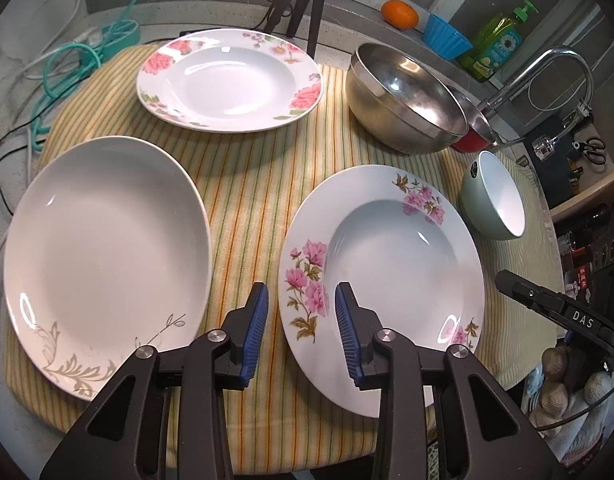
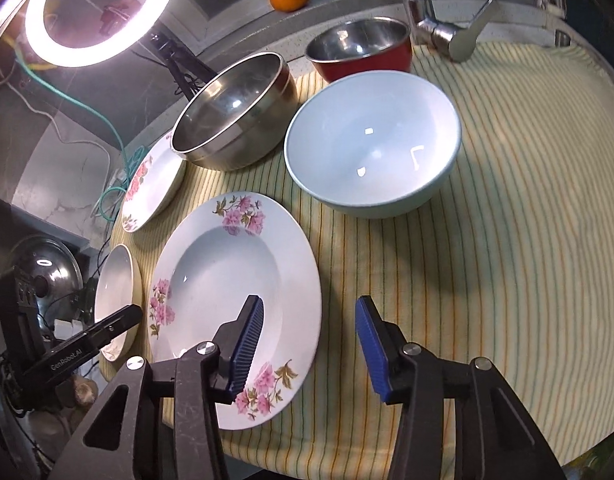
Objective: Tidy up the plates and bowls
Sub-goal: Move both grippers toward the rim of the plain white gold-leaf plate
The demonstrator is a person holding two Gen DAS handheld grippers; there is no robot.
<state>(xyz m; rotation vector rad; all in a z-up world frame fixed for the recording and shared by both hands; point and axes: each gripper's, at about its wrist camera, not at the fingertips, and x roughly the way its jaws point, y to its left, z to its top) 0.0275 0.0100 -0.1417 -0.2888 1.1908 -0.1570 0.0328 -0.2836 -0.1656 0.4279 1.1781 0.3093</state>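
A deep plate with pink flowers (image 1: 387, 264) (image 2: 227, 272) lies at the near middle of the striped cloth (image 1: 243, 184). My left gripper (image 1: 301, 324) is open and straddles its left rim. My right gripper (image 2: 309, 332) is open across its right rim, one pad over the plate and one outside it. To the left lies a white plate with grey leaves (image 1: 107, 256) (image 2: 115, 292). A rose-patterned plate (image 1: 231, 80) (image 2: 151, 188) sits at the back. A steel bowl (image 1: 407, 100) (image 2: 235, 116), a red bowl (image 2: 363, 52) and a pale green bowl (image 1: 495, 204) (image 2: 371, 148) stand to the right.
A faucet (image 1: 547, 68) (image 2: 439, 32) rises behind the bowls. An orange (image 1: 399, 14), a blue cup (image 1: 445, 40) and a green soap bottle (image 1: 495, 44) sit on the back ledge. A ring light (image 2: 99, 12) on a tripod (image 1: 303, 4) and cables (image 1: 67, 60) are at the back left.
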